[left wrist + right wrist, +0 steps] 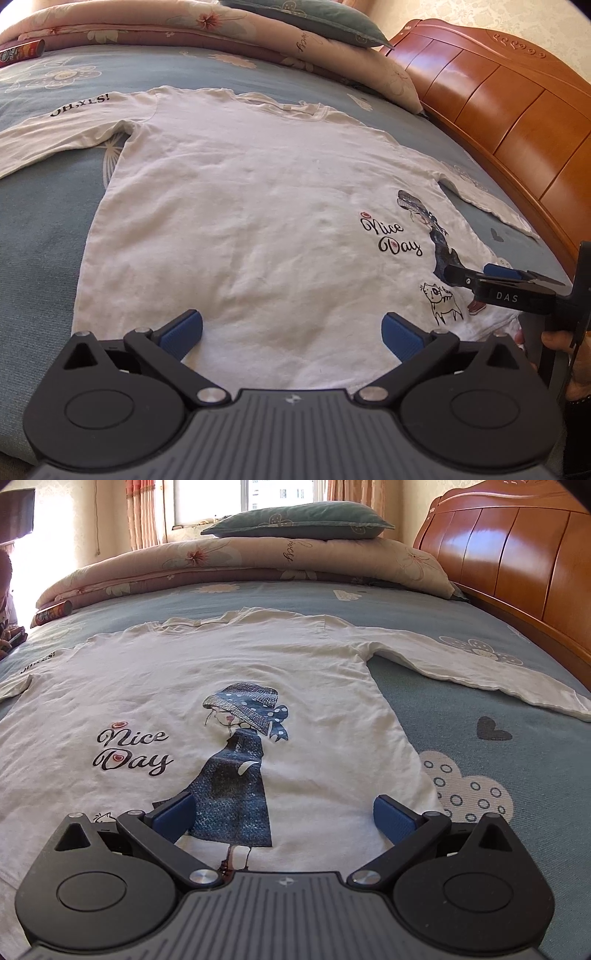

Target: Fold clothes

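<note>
A white long-sleeved shirt (236, 206) (155, 672) lies flat and face up on the bed, hem toward me, both sleeves spread sideways. It carries a "Nice Day" print and a girl in a blue hat (240, 760). My left gripper (291, 336) hovers open over the hem near the shirt's middle, nothing between its blue pads. My right gripper (282, 819) is open over the hem on the printed side, above the girl's skirt. In the left wrist view the right gripper (480, 277) shows from the side, with a hand (565, 347) behind it.
The blue flowered bed sheet (480, 768) spreads around the shirt. A folded pink quilt (240, 561) with a green pillow (299, 520) lies at the far side. A wooden headboard (517, 110) runs along the right. A red can (22, 51) lies far left.
</note>
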`<state>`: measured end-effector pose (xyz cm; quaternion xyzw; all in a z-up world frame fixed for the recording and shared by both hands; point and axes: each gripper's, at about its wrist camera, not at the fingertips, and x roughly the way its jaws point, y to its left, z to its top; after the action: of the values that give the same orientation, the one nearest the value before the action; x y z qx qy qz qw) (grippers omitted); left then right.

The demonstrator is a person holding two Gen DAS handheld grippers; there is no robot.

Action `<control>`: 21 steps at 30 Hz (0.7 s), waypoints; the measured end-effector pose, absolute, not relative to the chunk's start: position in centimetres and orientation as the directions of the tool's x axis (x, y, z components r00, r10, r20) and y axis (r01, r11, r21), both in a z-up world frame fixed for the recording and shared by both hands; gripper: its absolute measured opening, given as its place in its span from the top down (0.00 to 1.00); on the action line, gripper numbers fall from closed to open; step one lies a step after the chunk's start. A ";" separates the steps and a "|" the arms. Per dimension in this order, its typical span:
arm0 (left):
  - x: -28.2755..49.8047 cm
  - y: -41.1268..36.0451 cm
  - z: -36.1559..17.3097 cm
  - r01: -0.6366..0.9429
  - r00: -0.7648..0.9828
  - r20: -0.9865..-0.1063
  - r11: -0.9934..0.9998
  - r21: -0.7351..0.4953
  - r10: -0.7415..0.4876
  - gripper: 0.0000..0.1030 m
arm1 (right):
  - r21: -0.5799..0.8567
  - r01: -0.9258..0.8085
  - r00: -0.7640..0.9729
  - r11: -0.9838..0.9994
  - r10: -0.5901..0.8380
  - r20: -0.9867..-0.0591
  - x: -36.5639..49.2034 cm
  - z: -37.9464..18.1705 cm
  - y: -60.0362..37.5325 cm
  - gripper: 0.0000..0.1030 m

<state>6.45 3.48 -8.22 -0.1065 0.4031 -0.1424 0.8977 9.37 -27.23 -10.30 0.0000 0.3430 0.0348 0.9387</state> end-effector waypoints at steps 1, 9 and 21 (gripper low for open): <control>6.4 3.5 -8.2 0.170 0.635 -0.693 0.937 -0.307 -0.342 0.01 | 0.025 -0.064 0.756 0.998 0.065 -0.652 9.4 -10.2 -27.2 0.00; 6.8 2.9 -8.0 0.193 0.619 -0.714 0.945 -0.263 -0.326 0.01 | 0.013 -0.042 0.720 0.999 0.039 -0.693 9.2 -9.7 -26.8 0.00; 9.3 2.9 -6.5 0.210 0.638 -0.713 0.957 -0.203 -0.291 0.01 | 0.052 -0.011 0.704 0.999 0.045 -0.709 8.8 -8.5 -26.5 0.00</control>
<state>9.26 2.90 -6.51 -0.0506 0.4023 -0.1385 0.9036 8.84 -26.52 -8.51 0.0219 0.3843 0.0152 0.9228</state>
